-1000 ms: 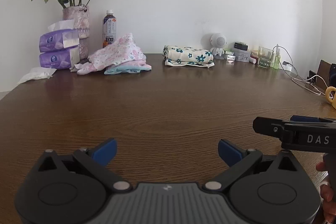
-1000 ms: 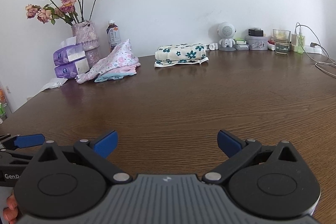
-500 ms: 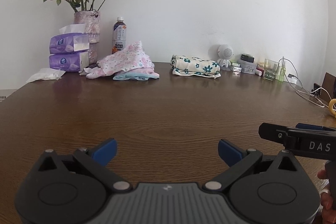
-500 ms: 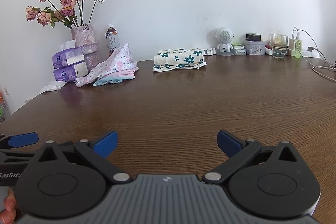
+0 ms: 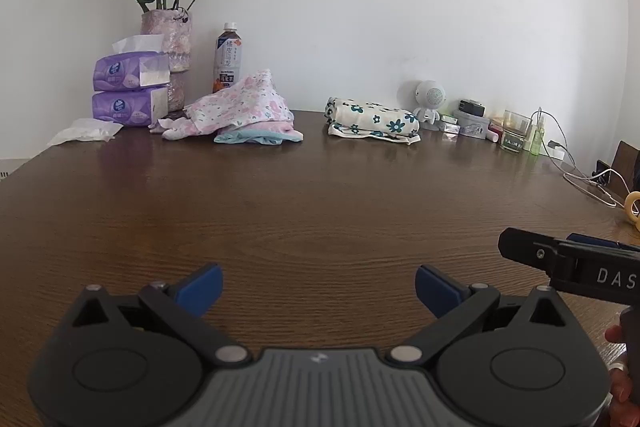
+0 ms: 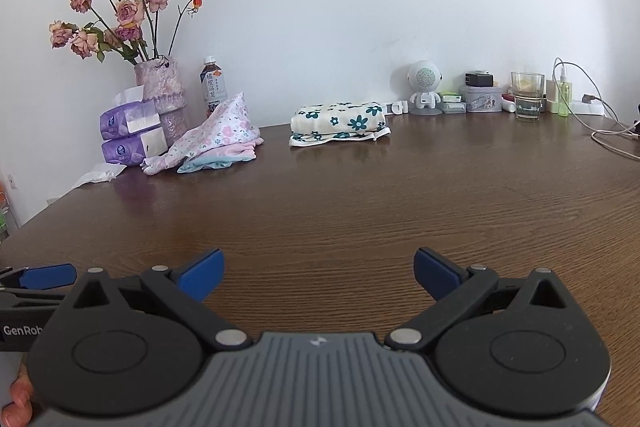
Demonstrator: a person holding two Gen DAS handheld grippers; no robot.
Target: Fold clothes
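Observation:
A heap of unfolded pink floral and light blue clothes (image 5: 240, 115) lies at the far left of the brown table (image 5: 320, 211); it also shows in the right wrist view (image 6: 216, 143). A folded cream cloth with teal flowers (image 5: 372, 123) lies at the far middle, and shows in the right wrist view too (image 6: 340, 123). My left gripper (image 5: 318, 287) is open and empty, low over the near table. My right gripper (image 6: 318, 271) is open and empty beside it; its side shows in the left wrist view (image 5: 568, 263).
Along the far wall stand a vase of roses (image 5: 168, 39), stacked purple tissue packs (image 5: 128, 87), a drink bottle (image 5: 228, 59), a small white robot figure (image 5: 430, 99), a glass (image 5: 516, 131), small boxes and cables (image 5: 588, 183). A crumpled tissue (image 5: 86, 133) lies far left.
Both grippers have tilted up and drawn back a little, so the clothes and wall items sit lower and farther in view. Both stay open and empty.

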